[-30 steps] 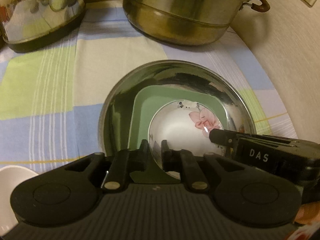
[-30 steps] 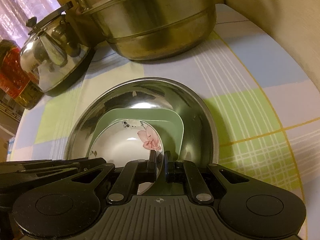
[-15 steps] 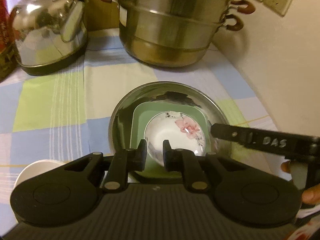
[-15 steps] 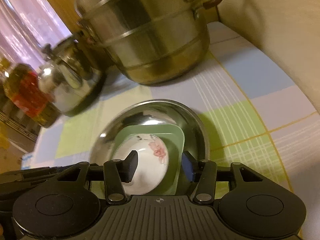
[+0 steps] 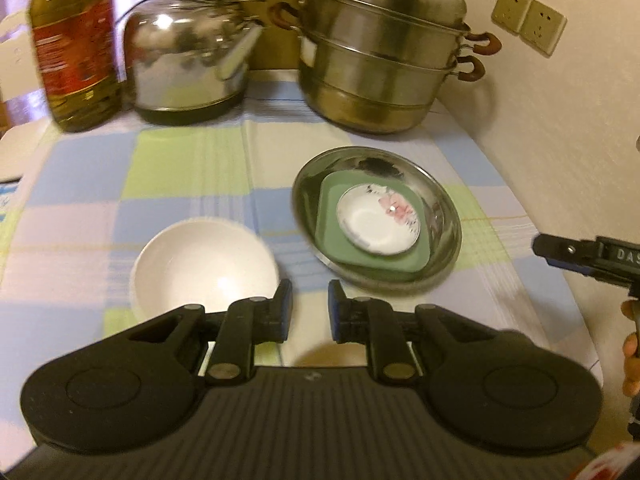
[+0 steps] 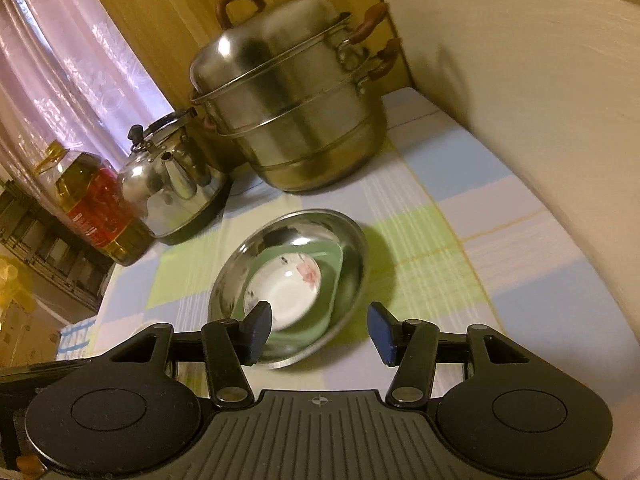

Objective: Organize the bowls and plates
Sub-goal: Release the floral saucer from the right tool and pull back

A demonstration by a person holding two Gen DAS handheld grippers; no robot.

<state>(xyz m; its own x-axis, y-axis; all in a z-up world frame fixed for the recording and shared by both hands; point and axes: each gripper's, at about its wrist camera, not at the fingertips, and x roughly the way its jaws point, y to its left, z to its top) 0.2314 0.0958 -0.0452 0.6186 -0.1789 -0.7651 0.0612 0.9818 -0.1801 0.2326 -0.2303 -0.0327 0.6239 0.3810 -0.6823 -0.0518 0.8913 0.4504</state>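
A steel basin point(image 5: 440, 196) point(image 6: 352, 240) sits on the checked cloth. In it lies a green square plate point(image 5: 332, 224) point(image 6: 334, 276), and in that a small white flowered dish point(image 5: 372, 224) point(image 6: 292, 284). A plain white bowl point(image 5: 200, 264) stands on the cloth to the left of the basin. My left gripper point(image 5: 309, 312) is held above the cloth near the white bowl, jaws a little apart and empty. My right gripper point(image 6: 320, 332) is wide open and empty, raised in front of the basin; it also shows at the right edge of the left wrist view point(image 5: 580, 254).
At the back stand a tall steel steamer pot point(image 5: 380, 64) point(image 6: 292, 108), a steel kettle point(image 5: 188, 60) point(image 6: 172, 176) and an oil bottle point(image 5: 76, 44) point(image 6: 96, 208). A wall point(image 5: 560, 120) runs along the table's right side.
Both grippers have pulled back and up from the basin. The right gripper let go of the flowered dish and opened wide; the left opened slightly. The white bowl has come into view.
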